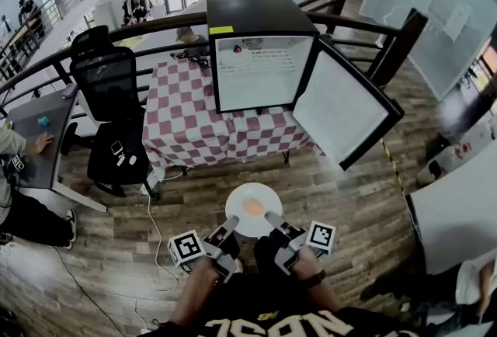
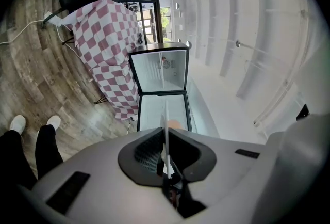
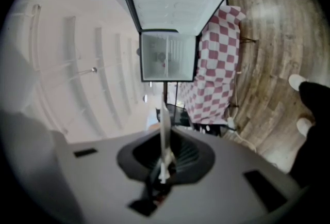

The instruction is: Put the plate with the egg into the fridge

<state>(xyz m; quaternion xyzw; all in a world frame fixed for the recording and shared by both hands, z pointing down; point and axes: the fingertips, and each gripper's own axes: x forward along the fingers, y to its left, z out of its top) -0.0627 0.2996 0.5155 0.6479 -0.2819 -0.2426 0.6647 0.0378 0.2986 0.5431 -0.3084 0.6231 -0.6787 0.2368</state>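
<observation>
White round plate (image 1: 237,207) with the orange egg (image 1: 253,206) on it hangs over the brown wood floor (image 1: 349,203), at 6 o'clock in the head view. The small black fridge (image 1: 256,17) stands open at 12 o'clock on the red-and-white checked table (image 1: 186,126). The left gripper (image 1: 231,228) is pinched thin on the plate's rim at 7 o'clock, and the right gripper (image 1: 273,220) at 5 o'clock. The plate looks hard, light, smooth and easy to break. The egg may slide if the plate tips, so gripping both rim sides and staying flat seems best.
</observation>
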